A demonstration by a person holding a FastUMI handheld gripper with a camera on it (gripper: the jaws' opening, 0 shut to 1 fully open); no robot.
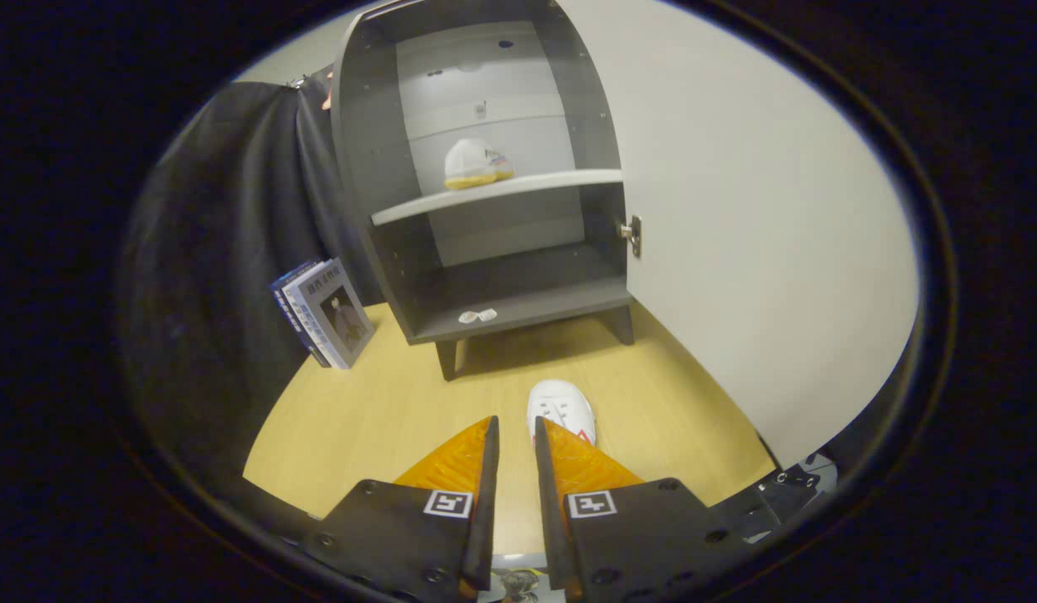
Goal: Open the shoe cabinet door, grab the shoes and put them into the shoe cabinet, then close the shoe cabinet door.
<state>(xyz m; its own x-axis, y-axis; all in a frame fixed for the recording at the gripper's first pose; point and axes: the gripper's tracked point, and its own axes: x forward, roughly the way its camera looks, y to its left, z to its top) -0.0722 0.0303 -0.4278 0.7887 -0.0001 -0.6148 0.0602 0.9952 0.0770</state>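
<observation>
Meanwhile, the gripper (516,431) hovers nearly closed and empty before the open shoe cabinet (485,184), one shoe (475,163) shelved inside; the second shoe (560,409), on the floor before the cabinet, wants wider fingers straddling it squarely.

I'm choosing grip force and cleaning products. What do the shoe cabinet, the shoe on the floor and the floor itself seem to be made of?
Shoe cabinet: probably laminated board, matte grey, with flat panels and visible screw holes. White shoe, just ahead of the gripper and its nearly closed fingers: looks like smooth leather or synthetic, laced. Floor: light wood-look laminate or vinyl, faint grain, low sheen.
</observation>
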